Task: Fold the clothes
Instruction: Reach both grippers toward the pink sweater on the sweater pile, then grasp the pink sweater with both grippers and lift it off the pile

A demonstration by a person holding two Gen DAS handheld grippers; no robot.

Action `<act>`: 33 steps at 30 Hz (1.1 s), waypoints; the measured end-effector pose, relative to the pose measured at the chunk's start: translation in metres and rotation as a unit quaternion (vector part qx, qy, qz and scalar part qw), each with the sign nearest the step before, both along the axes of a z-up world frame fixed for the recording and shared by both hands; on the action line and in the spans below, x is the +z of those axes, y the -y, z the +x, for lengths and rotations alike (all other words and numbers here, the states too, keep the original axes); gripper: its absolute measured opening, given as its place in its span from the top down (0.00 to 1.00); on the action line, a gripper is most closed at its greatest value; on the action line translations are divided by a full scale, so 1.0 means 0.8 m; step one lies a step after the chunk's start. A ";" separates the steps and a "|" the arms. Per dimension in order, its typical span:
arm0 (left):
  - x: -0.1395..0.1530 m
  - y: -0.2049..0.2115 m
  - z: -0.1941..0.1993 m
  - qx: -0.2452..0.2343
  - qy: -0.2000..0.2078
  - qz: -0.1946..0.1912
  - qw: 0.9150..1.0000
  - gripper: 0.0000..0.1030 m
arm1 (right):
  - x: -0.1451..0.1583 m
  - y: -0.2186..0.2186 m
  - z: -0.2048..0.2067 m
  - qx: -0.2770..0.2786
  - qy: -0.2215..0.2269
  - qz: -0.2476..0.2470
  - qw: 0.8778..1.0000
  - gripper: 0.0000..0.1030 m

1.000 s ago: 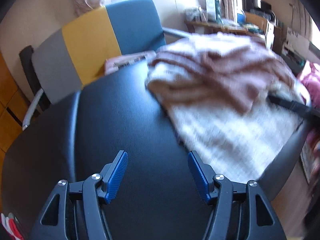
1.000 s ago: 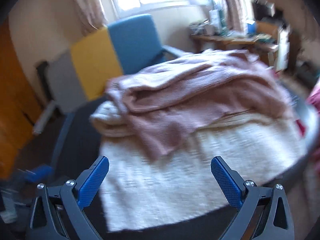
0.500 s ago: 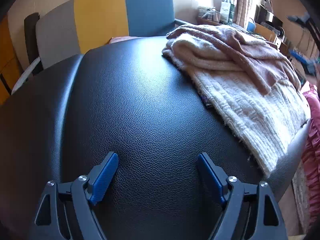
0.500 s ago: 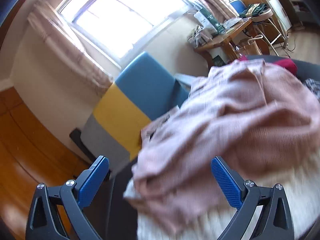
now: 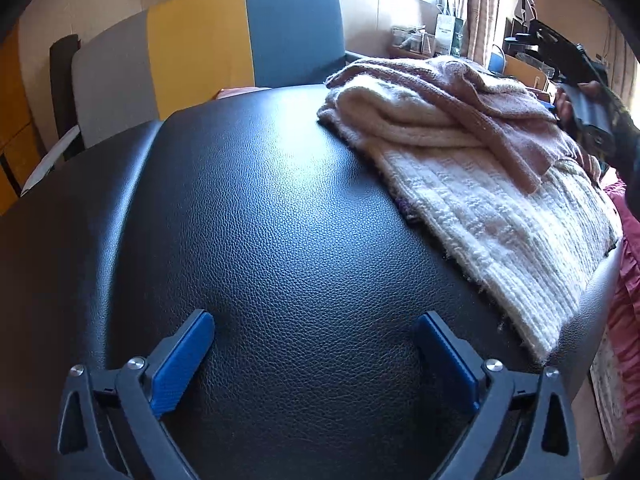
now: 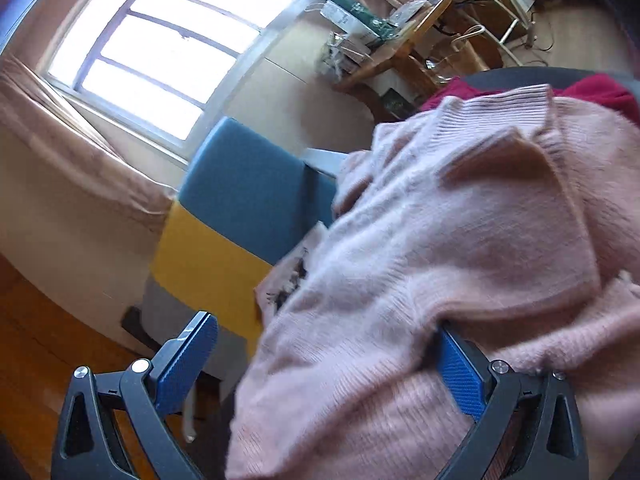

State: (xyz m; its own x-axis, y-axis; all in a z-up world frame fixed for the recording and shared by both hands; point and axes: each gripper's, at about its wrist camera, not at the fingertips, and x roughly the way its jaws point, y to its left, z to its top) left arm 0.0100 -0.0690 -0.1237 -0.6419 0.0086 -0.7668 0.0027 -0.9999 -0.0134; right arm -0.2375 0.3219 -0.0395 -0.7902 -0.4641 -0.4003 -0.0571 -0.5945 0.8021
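Right now the right gripper [image 6: 324, 360], fingers spread wide, is nosing into the pink sweater [image 6: 460, 240] bunched atop the cream sweater [image 5: 500, 220] on the black surface [image 5: 260, 220], seemingly to grab it, while the left gripper [image 5: 314, 354] is hovering released over bare surface, leaving folding room.

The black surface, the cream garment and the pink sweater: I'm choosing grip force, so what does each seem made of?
Black surface: looks like leather or faux leather, with a pebbled grain and soft sheen; which one is unclear.
Cream garment: a chunky knit, probably wool or acrylic, with ribbed rows and a fuzzy edge.
Pink sweater: a fine, fluffy knit with a ribbed hem and a hairy nap.
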 end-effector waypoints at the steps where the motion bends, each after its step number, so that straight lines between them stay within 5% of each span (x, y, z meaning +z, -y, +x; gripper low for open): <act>1: -0.001 0.000 0.000 -0.001 -0.002 0.000 1.000 0.00 | -0.002 0.002 -0.004 -0.002 -0.002 -0.003 1.000 0.00; 7: -0.004 0.001 0.000 -0.006 -0.011 0.002 1.000 0.00 | 0.000 0.021 -0.001 0.059 -0.129 -0.061 0.988 0.00; 14: -0.001 -0.003 -0.006 -0.006 0.002 -0.005 1.000 0.00 | -0.015 0.040 -0.024 0.065 -0.103 -0.018 0.992 0.00; 15: 0.003 -0.003 -0.011 -0.006 0.009 -0.005 1.000 0.09 | -0.015 0.043 -0.026 0.076 -0.100 -0.015 0.992 0.00; 17: 0.020 -0.005 -0.028 -0.020 0.007 0.013 1.000 0.28 | -0.015 0.049 -0.027 0.094 -0.100 -0.009 0.990 0.00; 24: 0.111 -0.057 -0.116 -0.085 -0.076 0.028 0.993 0.26 | -0.030 0.037 -0.006 0.122 -0.169 -0.051 0.977 0.00; 33: 0.104 -0.164 -0.246 -0.145 -0.031 -0.008 0.989 0.26 | -0.037 0.026 -0.003 0.127 -0.219 -0.092 0.963 0.00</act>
